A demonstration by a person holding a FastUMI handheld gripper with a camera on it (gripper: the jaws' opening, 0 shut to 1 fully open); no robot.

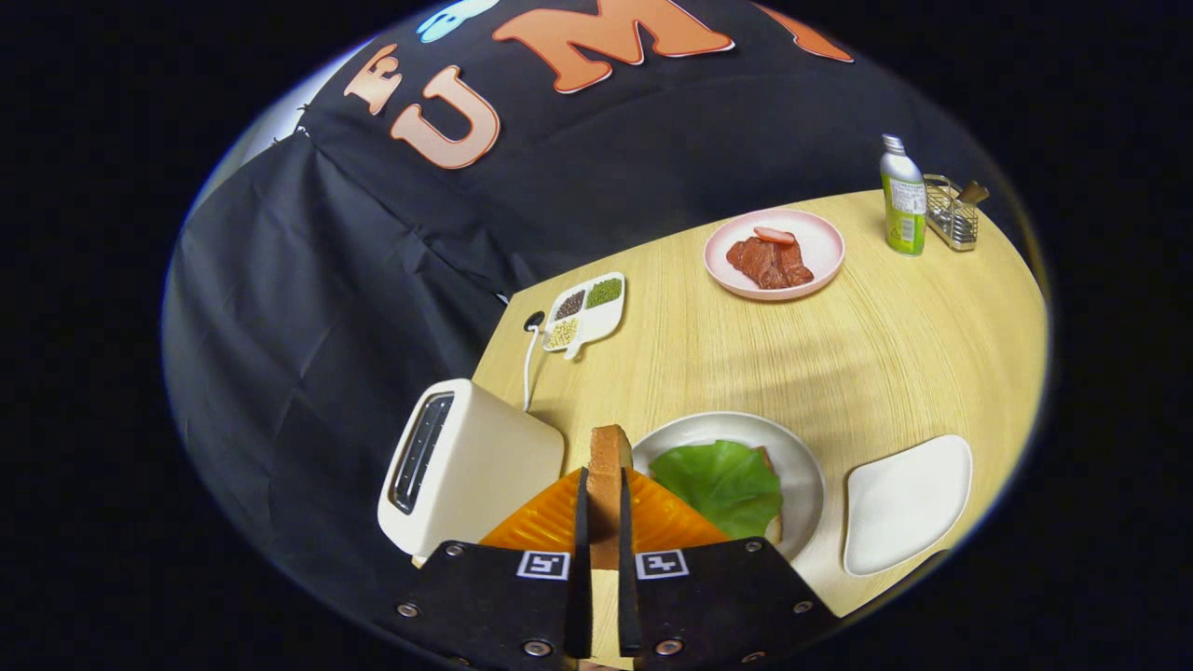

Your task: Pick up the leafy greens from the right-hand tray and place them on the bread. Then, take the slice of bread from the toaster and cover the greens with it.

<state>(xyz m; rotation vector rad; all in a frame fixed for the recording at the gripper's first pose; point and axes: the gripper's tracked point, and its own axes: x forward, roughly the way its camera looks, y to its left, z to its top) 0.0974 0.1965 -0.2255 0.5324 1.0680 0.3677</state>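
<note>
The gripper (604,522) is clenched on an upright bread slice (608,485), held above the surface between the toaster (466,466) and the plate (802,466). The greens (722,480) already lie on that plate's bread, near the surface's front edge. Best to tip the slice flat and lower it squarely over the greens.

Cream toaster (471,457), green leaf (722,480) on a white plate (802,466), pink plate (820,247) with red meat (769,261), pale wood-grain desk (885,354).
</note>
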